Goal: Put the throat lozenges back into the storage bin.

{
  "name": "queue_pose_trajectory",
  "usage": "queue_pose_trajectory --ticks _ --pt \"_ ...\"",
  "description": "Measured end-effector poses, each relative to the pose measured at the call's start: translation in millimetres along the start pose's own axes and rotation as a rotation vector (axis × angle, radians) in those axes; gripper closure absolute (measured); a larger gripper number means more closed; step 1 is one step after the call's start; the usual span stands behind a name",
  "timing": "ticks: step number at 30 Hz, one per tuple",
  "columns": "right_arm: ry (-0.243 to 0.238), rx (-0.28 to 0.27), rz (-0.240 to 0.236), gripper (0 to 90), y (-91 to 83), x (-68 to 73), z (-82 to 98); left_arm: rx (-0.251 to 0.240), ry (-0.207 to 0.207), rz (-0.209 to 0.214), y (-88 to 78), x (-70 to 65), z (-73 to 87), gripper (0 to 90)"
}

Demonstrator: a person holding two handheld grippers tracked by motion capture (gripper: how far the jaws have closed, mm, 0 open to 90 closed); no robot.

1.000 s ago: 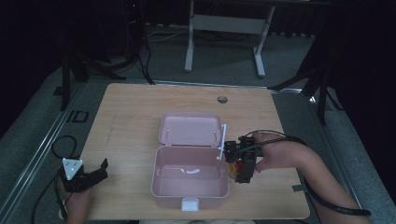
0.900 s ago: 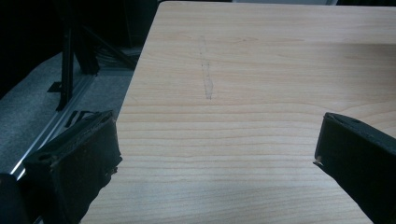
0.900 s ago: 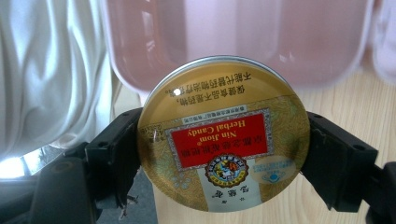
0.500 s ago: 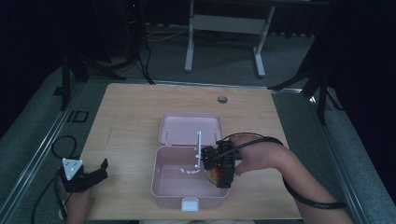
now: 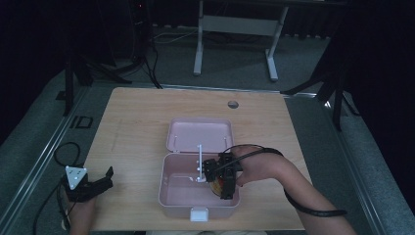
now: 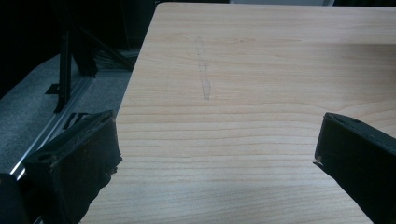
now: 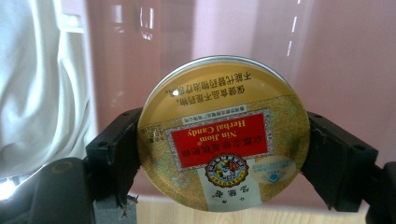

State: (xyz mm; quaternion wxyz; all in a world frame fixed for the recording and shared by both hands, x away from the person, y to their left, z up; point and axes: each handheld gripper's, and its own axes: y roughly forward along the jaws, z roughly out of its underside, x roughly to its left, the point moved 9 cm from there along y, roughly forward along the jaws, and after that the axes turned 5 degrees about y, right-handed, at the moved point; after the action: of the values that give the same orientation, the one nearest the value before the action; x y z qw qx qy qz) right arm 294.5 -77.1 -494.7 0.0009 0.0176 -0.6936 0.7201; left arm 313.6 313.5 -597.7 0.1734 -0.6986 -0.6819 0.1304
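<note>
Herbal candy tin (image 7: 223, 135), one round glossy gold metal disc with a red label, sits clamped between the right gripper (image 5: 221, 177)'s jaws inside the open pink plastic box (image 5: 177, 193). Far left, the left gripper (image 5: 90, 185) rests with jaws wide apart over bare grained wood table (image 6: 261, 74). White plastic piece (image 5: 199, 161) stands upright in the box, unclear.

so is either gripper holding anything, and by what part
The right gripper clamps a round candy tin by its opposite edges. The left gripper holds nothing.
</note>
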Motion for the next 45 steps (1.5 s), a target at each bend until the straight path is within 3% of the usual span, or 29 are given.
queue_pose_trajectory --ticks 20,29,38,41,45 --pt "0.003 0.043 -0.039 20.0 45.5 -6.4 -3.5 -0.005 0.003 0.003 -0.1 -0.6 -0.3 0.4" --pt "0.011 0.052 -0.019 20.0 59.0 -10.4 -4.6 -0.006 0.004 0.004 -0.2 -0.7 -0.3 0.4" --pt "0.012 0.108 -0.014 19.9 77.7 -11.0 -1.2 -0.002 0.003 0.004 0.2 -0.7 -0.1 0.4" --pt "0.01 0.112 -0.025 19.7 79.5 -9.9 -0.8 0.0 0.003 0.004 0.2 -0.6 -0.1 0.4" --pt "0.041 0.11 -0.064 15.9 77.9 -8.6 -1.4 -0.001 0.003 0.001 0.1 -0.4 -0.1 0.4"
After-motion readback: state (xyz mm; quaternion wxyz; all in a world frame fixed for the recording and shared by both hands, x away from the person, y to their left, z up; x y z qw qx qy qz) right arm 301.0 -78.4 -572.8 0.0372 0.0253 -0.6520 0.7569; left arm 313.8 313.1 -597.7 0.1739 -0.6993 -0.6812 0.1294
